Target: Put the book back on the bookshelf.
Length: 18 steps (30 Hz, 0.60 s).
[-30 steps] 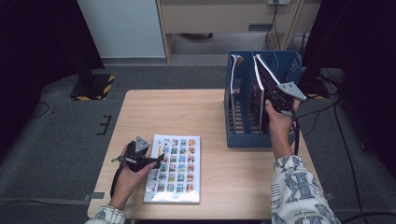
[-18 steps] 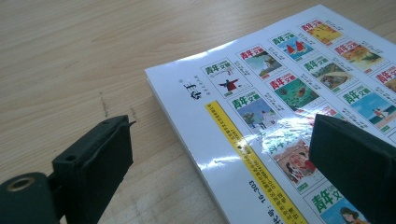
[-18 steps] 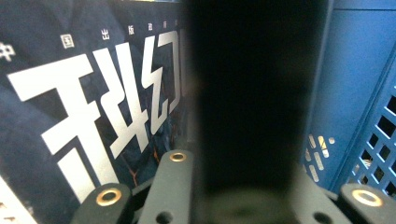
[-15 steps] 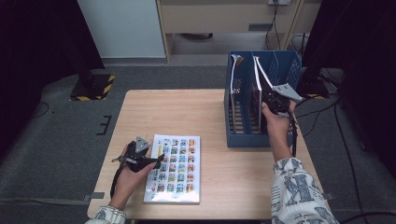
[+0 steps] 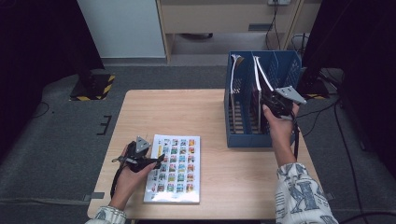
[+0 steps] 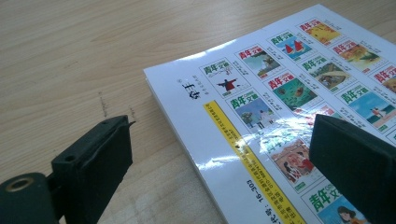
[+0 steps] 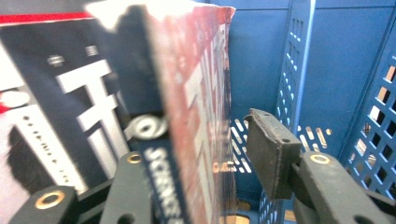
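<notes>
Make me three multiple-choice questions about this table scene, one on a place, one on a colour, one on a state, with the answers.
1. Where does the magazine with the grid of small pictures lie?
A in the rack
B flat on the table
C on the floor

2. What colour is the file rack?
A blue
B red
C white

3. How do the jaws of the left tool stand?
A clamped on the magazine
B open, astride its corner
C shut on nothing

Answers: 1 B, its cover faces up on the wood. 2 A, blue walls. 3 B, neither pad touches it.

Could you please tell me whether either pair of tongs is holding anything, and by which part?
Nothing is held. The right tongs have just been opening around the magazine in the blue rack; the left tongs stand open.
</notes>
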Motion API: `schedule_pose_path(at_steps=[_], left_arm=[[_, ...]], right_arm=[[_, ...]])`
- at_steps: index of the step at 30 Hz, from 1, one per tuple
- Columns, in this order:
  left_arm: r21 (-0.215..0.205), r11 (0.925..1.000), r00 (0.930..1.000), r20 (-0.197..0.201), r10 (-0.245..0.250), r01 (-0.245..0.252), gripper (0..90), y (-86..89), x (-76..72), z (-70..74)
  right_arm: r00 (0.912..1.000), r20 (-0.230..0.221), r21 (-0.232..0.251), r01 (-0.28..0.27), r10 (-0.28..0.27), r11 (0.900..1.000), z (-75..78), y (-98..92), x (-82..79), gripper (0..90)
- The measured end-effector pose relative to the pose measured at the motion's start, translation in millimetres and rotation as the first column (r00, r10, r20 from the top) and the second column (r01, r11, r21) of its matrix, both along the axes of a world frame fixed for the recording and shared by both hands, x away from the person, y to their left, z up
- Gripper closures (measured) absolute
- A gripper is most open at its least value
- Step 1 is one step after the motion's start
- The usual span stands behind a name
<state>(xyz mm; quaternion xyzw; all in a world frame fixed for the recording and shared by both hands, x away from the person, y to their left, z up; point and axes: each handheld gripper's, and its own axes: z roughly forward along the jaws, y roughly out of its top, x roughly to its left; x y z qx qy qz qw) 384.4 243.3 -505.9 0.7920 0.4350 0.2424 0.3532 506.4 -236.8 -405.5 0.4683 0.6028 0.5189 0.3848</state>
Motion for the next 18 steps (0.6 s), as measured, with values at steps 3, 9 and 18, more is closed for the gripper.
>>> schedule_pose_path(at_steps=[3, 9, 18], left_arm=[[0.001, 1.0, 1.0, 0.001, -0.001, 0.001, 5.7, -0.1, -0.1, 0.2], [0.0, 1.0, 1.0, 0.001, 0.003, -0.003, 5.7, 0.2, 0.0, 0.2], [-0.002, 1.0, 1.0, 0.002, 0.001, -0.001, 5.6, -0.4, -0.1, 0.3]], right_arm=[[1.0, 0.005, -0.011, 0.004, -0.004, 1.0, 1.2, 0.4, -2.5, 53.7], [0.9998, -0.001, -0.027, 0.022, -0.022, 0.999, 4.2, -0.5, -9.0, 46.4], [0.9985, -0.018, -0.026, 0.051, -0.051, 0.998, 3.9, -5.1, -19.8, 33.1]])
